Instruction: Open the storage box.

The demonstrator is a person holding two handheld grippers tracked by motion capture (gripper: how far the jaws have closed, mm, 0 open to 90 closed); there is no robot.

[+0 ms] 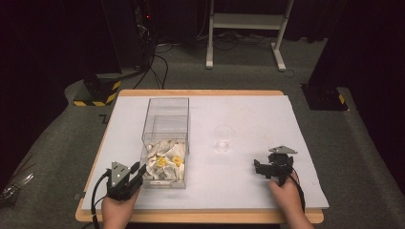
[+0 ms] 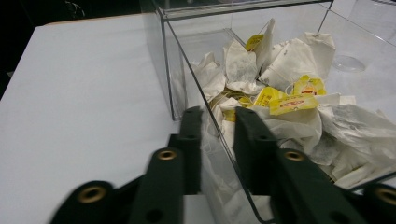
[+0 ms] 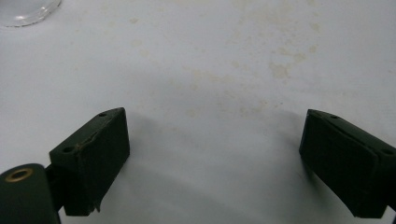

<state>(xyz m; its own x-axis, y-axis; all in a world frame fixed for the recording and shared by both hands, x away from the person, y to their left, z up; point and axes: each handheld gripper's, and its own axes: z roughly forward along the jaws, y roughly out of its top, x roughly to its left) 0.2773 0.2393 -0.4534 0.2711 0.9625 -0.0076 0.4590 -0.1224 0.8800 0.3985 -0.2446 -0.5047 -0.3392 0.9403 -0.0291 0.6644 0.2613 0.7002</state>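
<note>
A: Teabags (image 2: 280, 100), white paper sachets with yellow tags, lie heaped in the near end of the clear rectangular plastic box (image 1: 165, 143) on the left half of your white-covered table (image 1: 248, 191).

B: And your left gripper (image 2: 218, 114)?

A: Your left gripper sits at the box's near left corner. Its jaws stand a narrow way apart, one on each side of the box's clear side wall, the right one inside against the teabags. Whether the pads press on the wall, I cannot tell.

B: Further right?

A: An empty clear glass (image 1: 224, 138) stands upright near the table's middle, apart from the box.

B: Your right gripper (image 3: 212, 158)?

A: It rests low over bare, faintly stained table, right of the glass, jaws spread wide with nothing between them.
</note>
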